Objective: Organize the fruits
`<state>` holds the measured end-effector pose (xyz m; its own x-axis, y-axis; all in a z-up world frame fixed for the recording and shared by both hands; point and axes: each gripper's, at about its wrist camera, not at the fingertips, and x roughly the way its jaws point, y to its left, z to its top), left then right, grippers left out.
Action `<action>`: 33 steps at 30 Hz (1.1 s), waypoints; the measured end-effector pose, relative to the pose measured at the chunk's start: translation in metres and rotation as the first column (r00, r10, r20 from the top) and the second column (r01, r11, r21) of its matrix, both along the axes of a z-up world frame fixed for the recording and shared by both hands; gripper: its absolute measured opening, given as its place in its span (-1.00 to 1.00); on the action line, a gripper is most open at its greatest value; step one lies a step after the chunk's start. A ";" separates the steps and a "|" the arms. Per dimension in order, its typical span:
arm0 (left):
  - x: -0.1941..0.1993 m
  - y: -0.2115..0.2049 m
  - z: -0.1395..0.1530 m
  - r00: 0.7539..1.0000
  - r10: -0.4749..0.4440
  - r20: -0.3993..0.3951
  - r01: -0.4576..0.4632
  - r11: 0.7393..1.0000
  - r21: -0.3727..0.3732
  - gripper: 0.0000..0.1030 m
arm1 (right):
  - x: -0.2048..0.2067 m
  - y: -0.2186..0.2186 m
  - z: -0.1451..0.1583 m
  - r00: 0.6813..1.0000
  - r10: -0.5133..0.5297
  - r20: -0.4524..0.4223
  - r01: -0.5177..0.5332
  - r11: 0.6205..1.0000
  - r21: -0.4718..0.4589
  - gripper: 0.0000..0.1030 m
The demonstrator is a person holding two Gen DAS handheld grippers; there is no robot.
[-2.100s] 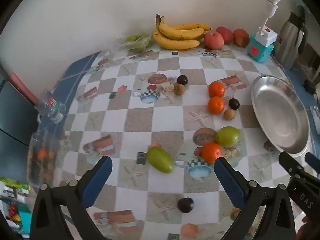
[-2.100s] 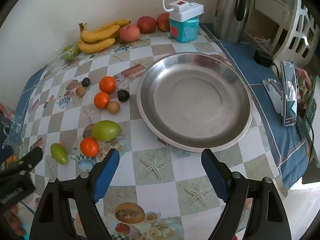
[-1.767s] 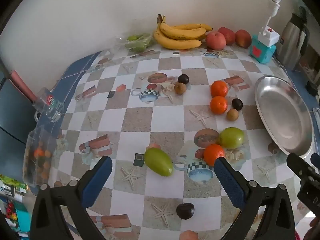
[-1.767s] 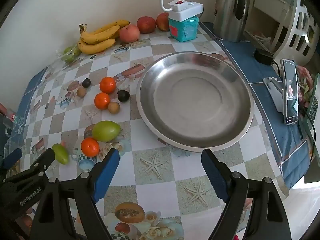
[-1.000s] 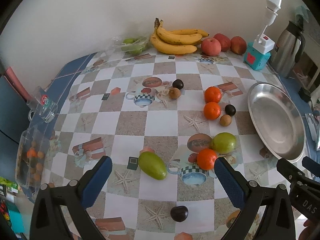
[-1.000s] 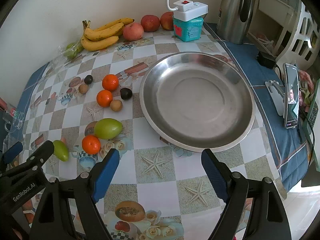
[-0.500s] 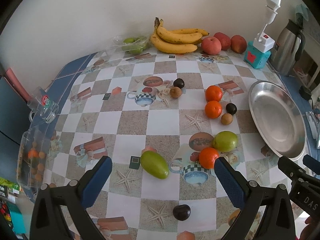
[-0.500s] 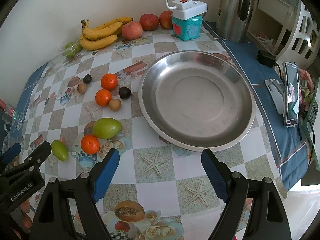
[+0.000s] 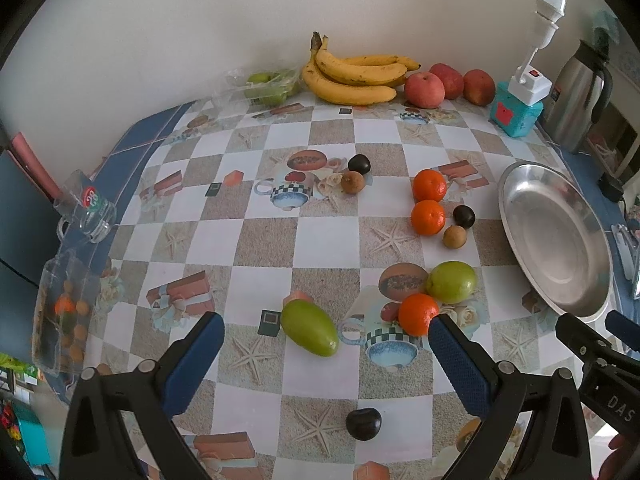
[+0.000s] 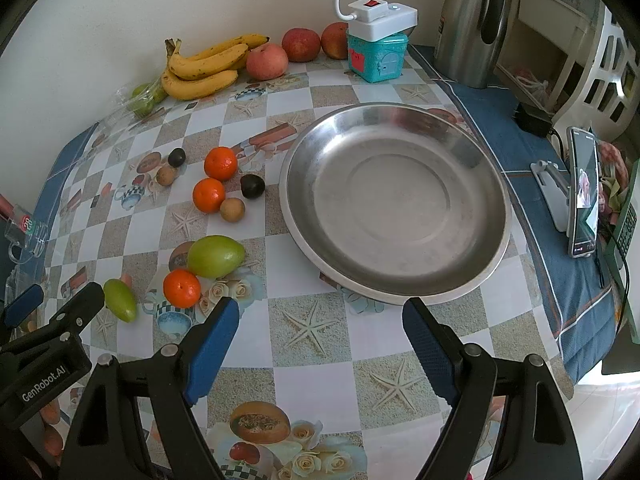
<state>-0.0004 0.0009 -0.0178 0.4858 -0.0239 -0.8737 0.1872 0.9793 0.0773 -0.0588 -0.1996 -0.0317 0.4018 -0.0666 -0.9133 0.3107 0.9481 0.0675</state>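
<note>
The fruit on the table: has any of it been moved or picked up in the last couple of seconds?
No. Nothing was moved or picked up. Both grippers, left and right, hang open and empty above the table, and the metal dish holds nothing.

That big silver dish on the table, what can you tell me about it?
The dish is a wide, round, shallow pan that looks like brushed steel, with a flat centre and a raised rim. It is empty and lies flat on the checkered tablecloth, near its blue border. The fruit lies beside it, none touching. Neither gripper touches it.
</note>
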 end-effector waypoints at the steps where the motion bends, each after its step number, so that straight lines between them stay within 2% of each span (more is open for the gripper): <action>1: 0.000 0.000 0.000 1.000 0.002 -0.002 -0.002 1.000 -0.001 1.00 | 0.000 0.000 0.000 1.000 0.000 0.000 0.000 1.000 0.000 0.64; 33: 0.010 0.008 -0.011 0.999 0.030 -0.039 -0.031 0.999 -0.026 1.00 | 0.008 0.006 -0.011 0.999 0.023 -0.032 -0.023 1.000 -0.003 0.64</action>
<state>0.0098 0.0088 -0.0291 0.4524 -0.0332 -0.8912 0.1593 0.9863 0.0441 -0.0507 -0.1941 -0.0425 0.3735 -0.0604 -0.9256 0.2905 0.9553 0.0549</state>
